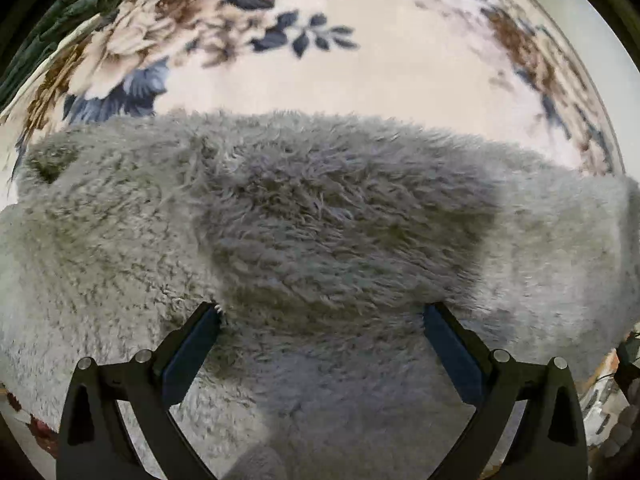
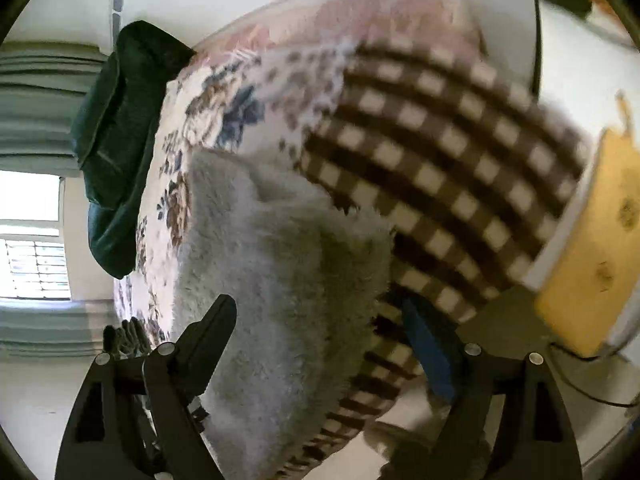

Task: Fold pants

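The pants (image 1: pixel 320 216) are grey and fluffy and lie bunched across a floral bed cover (image 1: pixel 400 68). My left gripper (image 1: pixel 322 314) is open just above them, its fingertips touching the pile, with nothing held. In the right wrist view the same grey pants (image 2: pixel 288 264) lie on the bed between the open fingers of my right gripper (image 2: pixel 316 312), which hovers at the bed's edge and holds nothing. The view is tilted and blurred.
A brown-and-white checked blanket (image 2: pixel 440 152) lies beside the pants. A dark green garment (image 2: pixel 120 128) sits at the far end of the bed, also showing in the left wrist view (image 1: pixel 60 12). A yellow object (image 2: pixel 592 248) stands at the right. A window (image 2: pixel 32 268) is behind.
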Demonstrator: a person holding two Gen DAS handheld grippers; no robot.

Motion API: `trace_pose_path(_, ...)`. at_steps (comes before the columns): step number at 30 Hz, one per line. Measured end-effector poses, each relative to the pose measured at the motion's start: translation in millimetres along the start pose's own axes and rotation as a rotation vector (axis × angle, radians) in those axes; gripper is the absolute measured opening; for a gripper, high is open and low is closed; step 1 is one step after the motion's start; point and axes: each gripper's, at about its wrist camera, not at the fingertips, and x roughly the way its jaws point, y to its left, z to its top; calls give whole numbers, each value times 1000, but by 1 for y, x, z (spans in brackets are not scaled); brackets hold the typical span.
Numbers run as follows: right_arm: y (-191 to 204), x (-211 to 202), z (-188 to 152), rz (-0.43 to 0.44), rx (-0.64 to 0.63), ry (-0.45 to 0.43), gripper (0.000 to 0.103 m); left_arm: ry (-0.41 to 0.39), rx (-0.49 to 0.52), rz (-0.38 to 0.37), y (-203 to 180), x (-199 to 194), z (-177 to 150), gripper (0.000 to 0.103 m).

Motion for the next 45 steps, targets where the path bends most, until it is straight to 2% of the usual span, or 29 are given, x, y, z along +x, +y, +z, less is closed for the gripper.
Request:
trace_pose_path(3,-10,33,3,84,39,19,86,12,8,-5,0,10,5,103)
trace_pose_path(4,-12,40,4,104,51,2,81,13,7,-9,2,12,7,103)
trace_pose_path(5,-11,42,4,125,60,-28,69,15,7,-12,2,12,10,103)
trace_pose_path(6,-10,42,3,142,62,-54,63,19,10,-14,2,14,12,103)
trace_pose_path(7,-7,41,3,157,62,-78,49,23,12,-16,3,14,15,103)
trace_pose_path(8,-2,38,1,179,51,-111,43,27,14,-19,10,13,22,103)
trace_pose_path(10,9,39,-3,190,24,-135,43,30,14,-25,22,16,24,103)
trace_pose_path(13,11,68,1,183,44,-56,54,30,-8,-21,40,29,22,103)
trace_pose_path(15,7,85,4,185,79,-42,54,26,-24,-2,41,37,31,103)
trace_pose_path(16,8,86,6,186,76,-53,52,27,-28,7,40,39,34,103)
trace_pose_path(17,12,83,7,186,71,-74,33,31,-30,15,40,40,37,103)
trace_pose_path(18,16,80,7,193,60,-91,23,40,-30,21,38,39,38,103)
trace_pose_path(20,31,68,4,171,17,-121,21,39,-34,9,38,34,42,103)
trace_pose_path(22,52,54,-2,163,-32,-142,21,5,-44,-23,39,24,43,103)
trace_pose_path(26,116,27,-26,147,-181,-159,20,-67,-72,-46,58,-6,42,103)
trace_pose_path(31,212,11,-82,138,-413,-163,20,-114,-198,-104,109,-49,29,103)
trace_pose_path(33,248,17,-117,143,-498,-142,20,-127,-256,-130,138,-66,20,103)
trace_pose_path(34,262,22,-136,144,-535,-126,20,-138,-278,-137,146,-80,1,103)
trace_pose_path(36,293,45,-183,140,-630,-78,20,-156,-313,-139,167,-93,-11,103)
trace_pose_path(41,321,126,-298,77,-785,61,20,-178,-377,-110,238,-116,-37,103)
trace_pose_path(43,316,153,-340,45,-818,117,20,-186,-391,-87,266,-119,-46,103)
trace_pose_path(45,318,190,-384,-48,-896,170,21,-188,-406,-60,296,-120,-56,103)
